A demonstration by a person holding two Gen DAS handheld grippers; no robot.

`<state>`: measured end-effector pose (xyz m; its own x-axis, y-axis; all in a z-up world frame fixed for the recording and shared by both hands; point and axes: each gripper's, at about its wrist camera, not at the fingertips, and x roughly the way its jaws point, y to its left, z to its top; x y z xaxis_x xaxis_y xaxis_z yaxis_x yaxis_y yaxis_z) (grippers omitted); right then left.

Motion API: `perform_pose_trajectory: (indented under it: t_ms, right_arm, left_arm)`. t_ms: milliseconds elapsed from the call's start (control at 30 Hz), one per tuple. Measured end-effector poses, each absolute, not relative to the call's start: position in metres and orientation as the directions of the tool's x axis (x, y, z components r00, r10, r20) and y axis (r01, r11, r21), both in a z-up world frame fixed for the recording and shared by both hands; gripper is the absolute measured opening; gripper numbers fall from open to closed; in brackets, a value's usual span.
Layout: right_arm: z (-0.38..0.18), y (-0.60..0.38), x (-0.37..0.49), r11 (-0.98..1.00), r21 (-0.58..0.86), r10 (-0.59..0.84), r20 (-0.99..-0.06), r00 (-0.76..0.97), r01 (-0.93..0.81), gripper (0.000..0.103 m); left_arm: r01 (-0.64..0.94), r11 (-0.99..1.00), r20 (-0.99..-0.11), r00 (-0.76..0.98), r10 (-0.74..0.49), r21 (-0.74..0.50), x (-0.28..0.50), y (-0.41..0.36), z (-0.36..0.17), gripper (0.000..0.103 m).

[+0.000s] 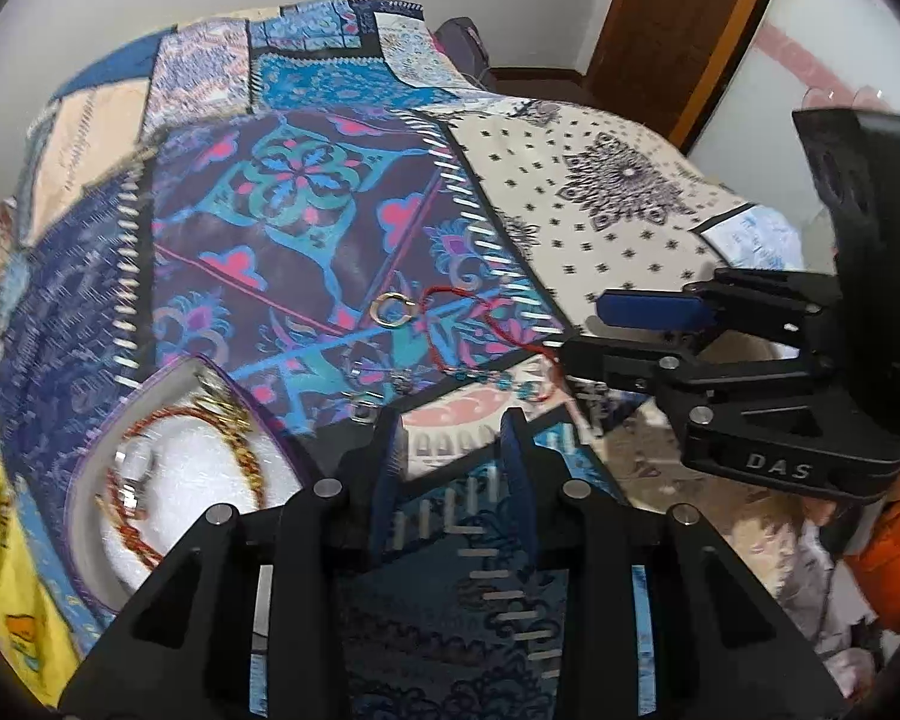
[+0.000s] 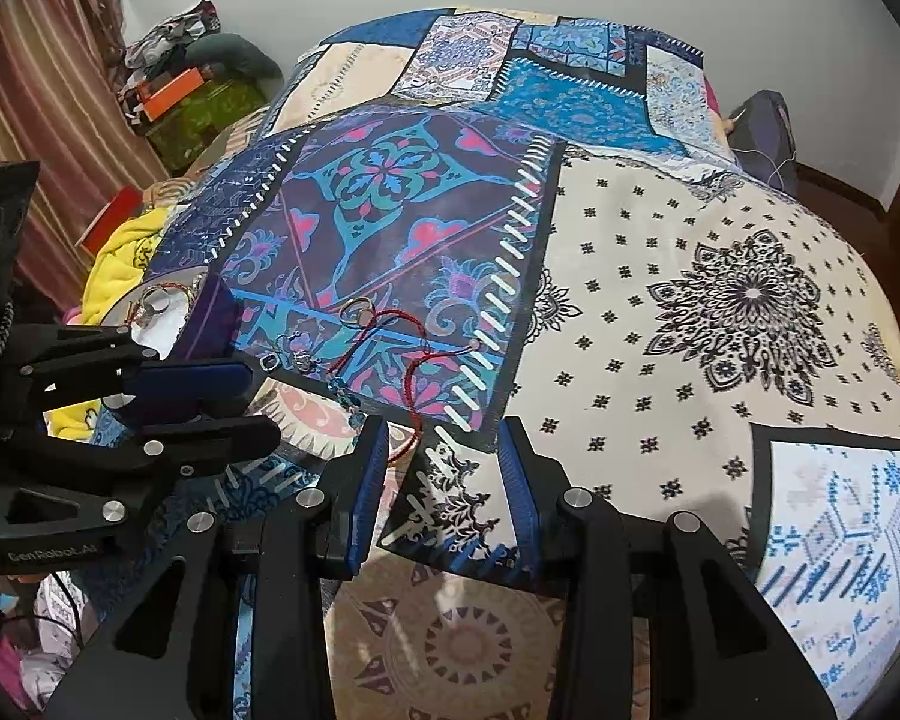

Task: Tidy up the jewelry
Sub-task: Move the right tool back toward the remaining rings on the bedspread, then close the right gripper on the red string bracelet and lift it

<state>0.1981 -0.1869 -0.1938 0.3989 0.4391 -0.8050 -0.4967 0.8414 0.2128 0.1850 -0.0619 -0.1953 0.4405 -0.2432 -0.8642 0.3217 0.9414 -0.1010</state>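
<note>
We work over the bed (image 1: pixel 306 228), its patchwork cover spread flat so small pieces show. Left of the left hand-held gripper (image 1: pixel 453 441) lies the open box (image 1: pixel 87 480), already holding a gold chain (image 1: pixel 234 426), likely the collecting place. Just ahead of both lie the red cord (image 1: pixel 480 324) and the ring (image 1: pixel 395 307), loose on the cover. The left and the right hand-held gripper (image 2: pixel 444 450) are both spread, holding nothing.

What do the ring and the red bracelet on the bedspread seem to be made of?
Ring: probably metal, polished gold and silver tones, since it glints and holds a stiff round shape. Red bracelet: looks like thin woven cord or thread, matte, lying in loose curves; the small teal beads at one end could be glass or plastic.
</note>
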Motion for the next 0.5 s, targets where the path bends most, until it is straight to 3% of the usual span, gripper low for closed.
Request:
perform_pose_trajectory:
  t_ms: [133, 333, 500]
  right_arm:
    - [-0.198, -0.181, 0.199, 0.832, 0.234, 0.454, -0.808, 0.376, -0.503, 0.034]
    - [-0.201, -0.173, 0.199, 0.818, 0.234, 0.460, -0.815, 0.353, -0.526, 0.034]
    - [-0.206, -0.167, 0.202, 0.810, 0.224, 0.454, -0.824, 0.338, -0.542, 0.034]
  left_arm:
    - [0.313, 0.950, -0.870, 0.461, -0.172, -0.022, 0.190, -0.062, -0.198, 0.034]
    - [0.320, 0.947, -0.881, 0.438, -0.178, -0.033, 0.206, -0.056, -0.199, 0.034]
    - [0.345, 0.937, -0.885, 0.417, -0.209, -0.059, 0.213, -0.056, -0.200, 0.020]
